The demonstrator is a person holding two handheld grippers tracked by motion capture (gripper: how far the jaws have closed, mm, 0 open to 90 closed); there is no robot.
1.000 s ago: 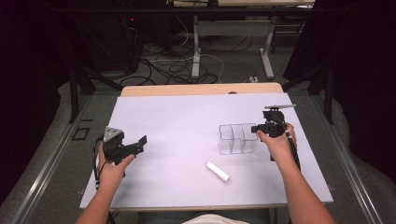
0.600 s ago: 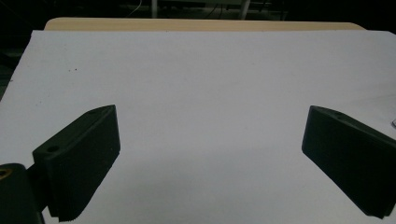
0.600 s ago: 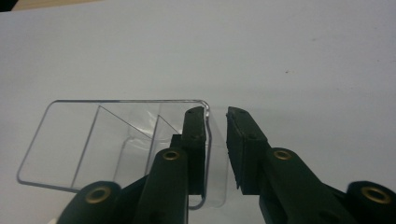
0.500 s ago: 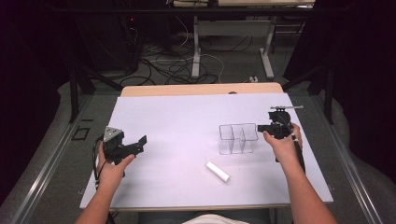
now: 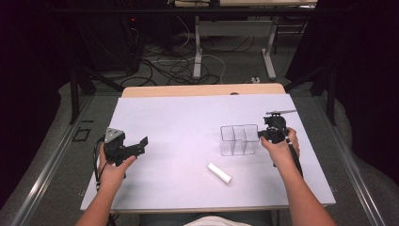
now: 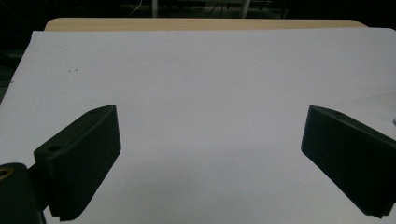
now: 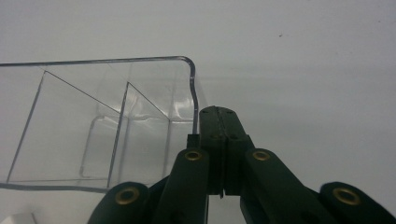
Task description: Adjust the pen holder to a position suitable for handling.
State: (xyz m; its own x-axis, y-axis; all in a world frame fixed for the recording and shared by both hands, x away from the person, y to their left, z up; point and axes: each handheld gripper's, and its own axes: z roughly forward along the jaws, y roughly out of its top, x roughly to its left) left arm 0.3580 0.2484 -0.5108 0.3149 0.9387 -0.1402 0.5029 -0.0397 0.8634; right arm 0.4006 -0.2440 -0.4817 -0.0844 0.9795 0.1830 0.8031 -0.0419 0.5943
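White stick point(image 5: 219, 173): short white cylinder lying flat on the table sheet, nearest the person, in front of the clear box and apart from it; touched by neither gripper.
Left gripper point(image 5: 141, 145): held in the person's left hand at the left side of the sheet, pointing toward the middle of the table; in the left gripper view point(image 6: 210, 158) its two black ribbed jaws stand wide apart with bare white sheet between them.
Right gripper point(image 5: 261, 137): held in the person's right hand, just beside the right end of the clear box; in the right gripper view point(image 7: 219, 140) the jaws have just been closing and now sit together, pad against pad, at the box's near right corner. Whether the thin wall of the box is caught between them, I cannot tell.
Clear box point(image 5: 239, 140): transparent plastic organiser with inner dividers making three compartments, standing upright on the right half of the sheet; seen close in the right gripper view point(image 7: 102, 121), rounded corner next to the jaw tips.
Table sheet point(image 5: 197, 117): white cover over the tabletop.
Wooden edge point(image 5: 202, 90): bare strip of tabletop beyond the far side of the sheet.
Floor cables point(image 5: 188, 66): loose cables beyond the table.
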